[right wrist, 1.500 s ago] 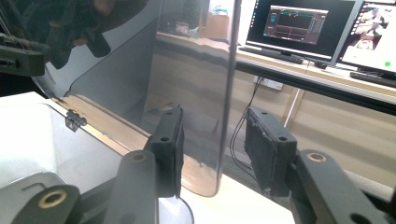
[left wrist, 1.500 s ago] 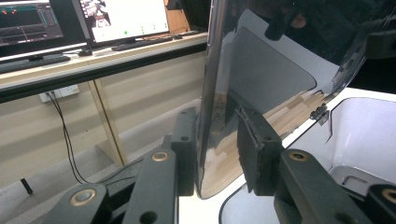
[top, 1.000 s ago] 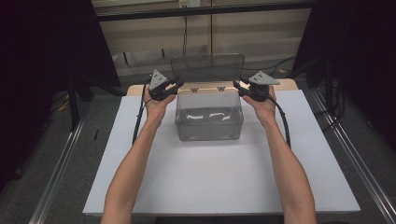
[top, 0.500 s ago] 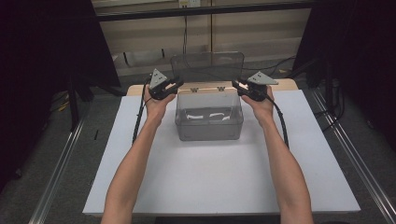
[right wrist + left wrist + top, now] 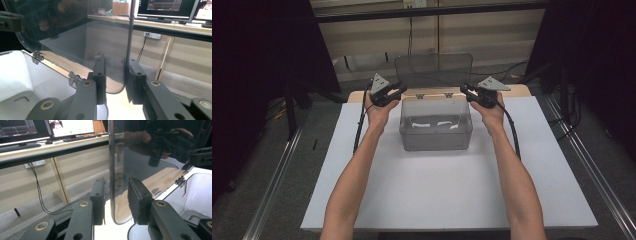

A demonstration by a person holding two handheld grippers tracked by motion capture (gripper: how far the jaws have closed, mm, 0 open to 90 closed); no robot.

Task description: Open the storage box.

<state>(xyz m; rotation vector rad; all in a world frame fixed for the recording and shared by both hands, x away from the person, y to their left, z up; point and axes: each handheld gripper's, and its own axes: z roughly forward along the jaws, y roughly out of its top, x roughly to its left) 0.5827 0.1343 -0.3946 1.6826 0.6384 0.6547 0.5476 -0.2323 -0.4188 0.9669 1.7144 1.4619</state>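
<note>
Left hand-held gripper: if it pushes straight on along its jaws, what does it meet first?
The clear lid: its edge already stands between the left hand-held gripper jaws, so more lid would slide in. Beyond that, probably the right hand-held gripper seen through it; depth unclear.

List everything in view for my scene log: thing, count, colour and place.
box: 1, clear grey plastic, open, at the far middle of the board.
lid: 1, clear smoky, hinged, standing upright behind the box.
white pieces: 2, inside the box on its floor.
board: 1, white, covering the table.
monitors: at least 2, lit, on a far desk.
left tongs: 1, black, jaws either side of the lid's left edge.
right tongs: 1, black, jaws either side of the lid's right edge.
forearms: 2, bare, coming in from the near side.
</note>
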